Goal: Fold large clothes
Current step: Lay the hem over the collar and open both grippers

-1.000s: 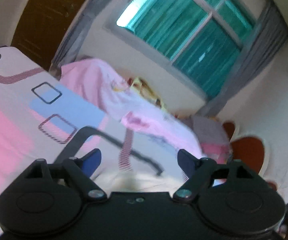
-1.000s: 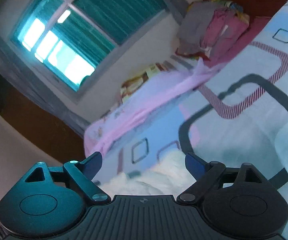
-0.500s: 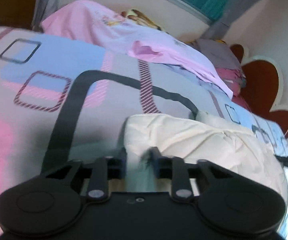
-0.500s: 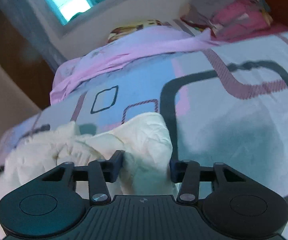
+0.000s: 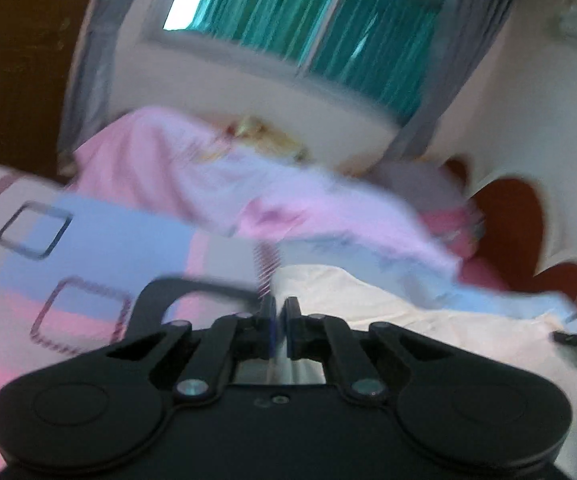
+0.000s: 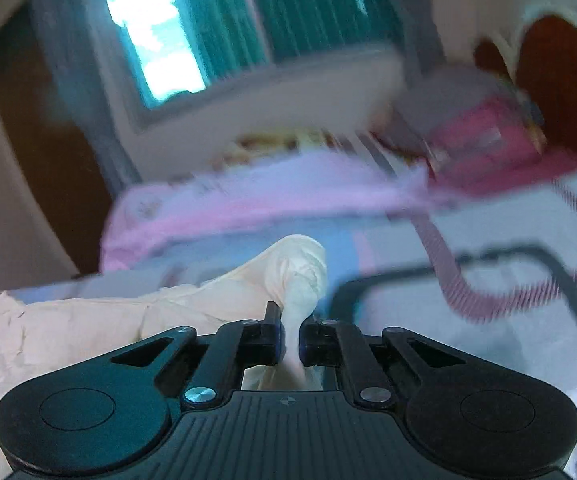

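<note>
**Both tongs clamp cream garment on patterned bed**

Bedroom with a teal-curtained window [image 5: 328, 28] frames a bed [image 5: 100, 240] in a sheet of blue and pink squares, a pink blanket [image 5: 216, 184] heaped beneath the window. Nearer than the blanket lies the cream garment [image 5: 428, 312], spread across the sheet. Both tools tilt down toward the bed. The left gripper [image 5: 279, 320] has just closed, pinching the garment's edge. The right gripper [image 6: 290, 334], jaws just closing, grips a bunched fold that rises above its fingertips.

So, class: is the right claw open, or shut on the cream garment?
Shut on it. The right claw has just closed, pinching a bunched fold of the cream garment.
</note>
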A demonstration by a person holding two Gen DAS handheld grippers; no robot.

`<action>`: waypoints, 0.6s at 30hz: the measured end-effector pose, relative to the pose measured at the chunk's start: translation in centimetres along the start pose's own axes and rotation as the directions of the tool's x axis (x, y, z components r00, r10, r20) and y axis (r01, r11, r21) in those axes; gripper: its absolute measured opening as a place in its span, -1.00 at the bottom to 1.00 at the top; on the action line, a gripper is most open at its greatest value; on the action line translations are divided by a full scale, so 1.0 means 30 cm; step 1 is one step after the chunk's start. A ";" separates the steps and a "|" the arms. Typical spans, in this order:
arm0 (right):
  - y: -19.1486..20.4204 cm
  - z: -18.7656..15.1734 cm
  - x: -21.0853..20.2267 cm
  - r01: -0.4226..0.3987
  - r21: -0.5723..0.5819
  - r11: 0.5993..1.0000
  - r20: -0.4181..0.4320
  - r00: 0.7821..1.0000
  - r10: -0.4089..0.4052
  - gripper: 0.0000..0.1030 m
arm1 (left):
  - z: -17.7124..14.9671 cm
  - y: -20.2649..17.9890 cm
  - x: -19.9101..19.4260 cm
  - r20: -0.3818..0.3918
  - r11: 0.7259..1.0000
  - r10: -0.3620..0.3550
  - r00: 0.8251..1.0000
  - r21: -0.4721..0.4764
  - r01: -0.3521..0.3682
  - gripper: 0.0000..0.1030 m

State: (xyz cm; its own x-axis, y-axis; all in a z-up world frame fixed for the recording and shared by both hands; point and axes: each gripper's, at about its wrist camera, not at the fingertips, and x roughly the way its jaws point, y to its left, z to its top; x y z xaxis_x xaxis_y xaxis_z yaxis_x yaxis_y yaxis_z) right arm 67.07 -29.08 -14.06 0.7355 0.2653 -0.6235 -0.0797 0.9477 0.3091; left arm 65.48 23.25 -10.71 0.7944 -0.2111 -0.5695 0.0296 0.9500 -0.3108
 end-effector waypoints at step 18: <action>0.098 -0.048 -0.147 0.068 -0.019 0.998 0.101 0.993 -0.065 0.36 | -0.034 -0.054 -0.175 0.133 0.993 0.094 0.987 0.055 -0.102 0.22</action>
State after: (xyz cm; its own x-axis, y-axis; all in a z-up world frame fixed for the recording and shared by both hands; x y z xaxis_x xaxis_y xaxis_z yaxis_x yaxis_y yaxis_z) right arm 62.63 -27.20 -11.43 0.8032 0.1834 -0.5668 -0.0426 0.9667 0.2524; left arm 60.65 22.60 -7.98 0.8673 -0.0886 -0.4899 -0.0182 0.9777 -0.2091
